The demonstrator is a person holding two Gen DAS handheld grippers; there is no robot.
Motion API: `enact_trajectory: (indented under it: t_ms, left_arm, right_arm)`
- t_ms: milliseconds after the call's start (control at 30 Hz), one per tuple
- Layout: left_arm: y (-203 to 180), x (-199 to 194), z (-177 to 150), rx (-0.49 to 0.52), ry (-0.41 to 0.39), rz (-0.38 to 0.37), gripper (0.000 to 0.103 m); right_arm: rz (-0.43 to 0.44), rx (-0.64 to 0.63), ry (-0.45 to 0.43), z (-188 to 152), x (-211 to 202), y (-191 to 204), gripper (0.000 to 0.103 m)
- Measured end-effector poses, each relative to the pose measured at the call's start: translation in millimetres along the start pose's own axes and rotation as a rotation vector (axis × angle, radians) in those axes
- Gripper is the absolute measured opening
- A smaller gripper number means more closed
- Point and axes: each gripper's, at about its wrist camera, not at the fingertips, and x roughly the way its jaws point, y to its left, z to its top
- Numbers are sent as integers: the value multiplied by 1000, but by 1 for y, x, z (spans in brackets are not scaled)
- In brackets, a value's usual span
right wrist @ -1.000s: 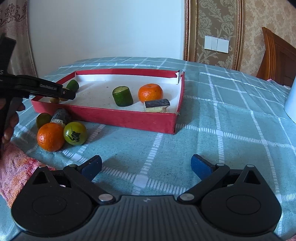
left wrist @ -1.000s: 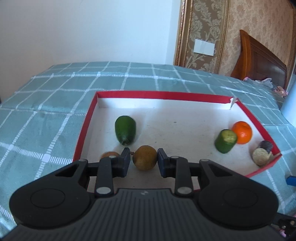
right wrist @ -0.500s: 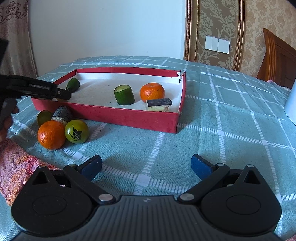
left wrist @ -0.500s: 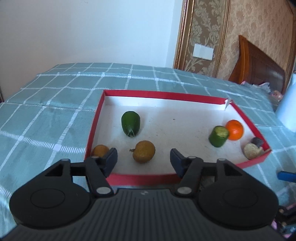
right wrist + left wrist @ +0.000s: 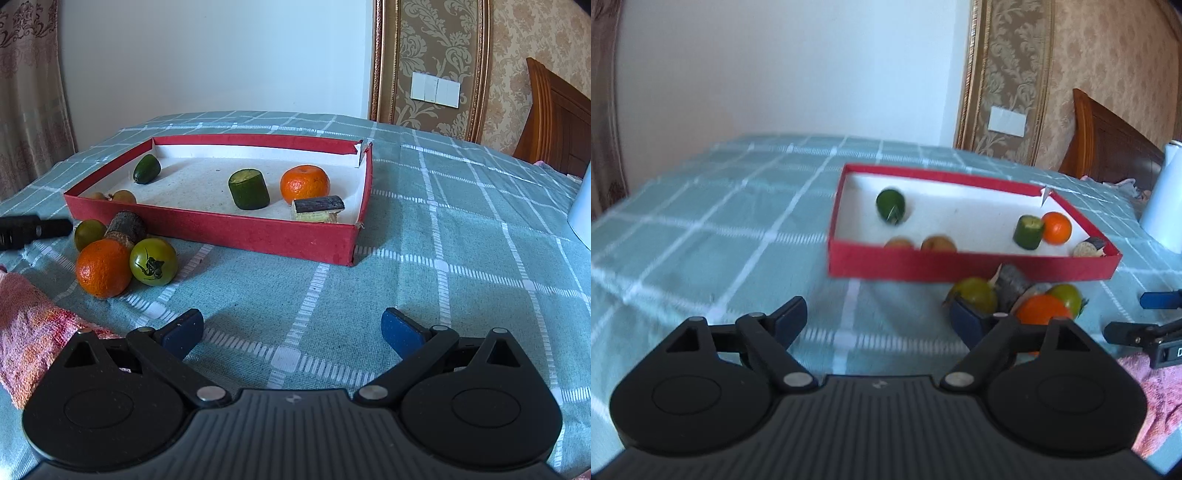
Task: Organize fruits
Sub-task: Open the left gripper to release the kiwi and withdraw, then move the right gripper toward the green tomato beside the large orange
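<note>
Red box: the red box (image 5: 236, 230) sits on the checked green cloth (image 5: 461, 258).
Inside the box: a whole green fruit (image 5: 146, 168), a cut green piece (image 5: 248, 188), an orange (image 5: 304, 184), a dark slice (image 5: 318, 209) and two small brown fruits (image 5: 123, 196) at the near left corner.
Outside the box: a second orange (image 5: 103, 267), a green tomato (image 5: 153, 261), another green fruit (image 5: 89, 234) and a dark stub (image 5: 126, 226) lie bunched together, right by the box's front wall.
Left gripper: the left gripper (image 5: 877, 316) is spread wide, holding nothing, over the cloth in front of the box.
Right gripper: the right gripper (image 5: 291, 329) is spread wide too, empty, low over the cloth.
Pink towel: the pink towel (image 5: 33, 332) lies beside the loose fruit.
</note>
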Motion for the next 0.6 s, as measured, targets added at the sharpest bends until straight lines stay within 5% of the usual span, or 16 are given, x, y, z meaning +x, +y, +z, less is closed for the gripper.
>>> enact_trajectory:
  t_ms: [600]
  left_arm:
    - [6, 5, -1, -33, 40, -5, 103]
  right_arm:
    - [74, 126, -111, 5, -18, 5, 103]
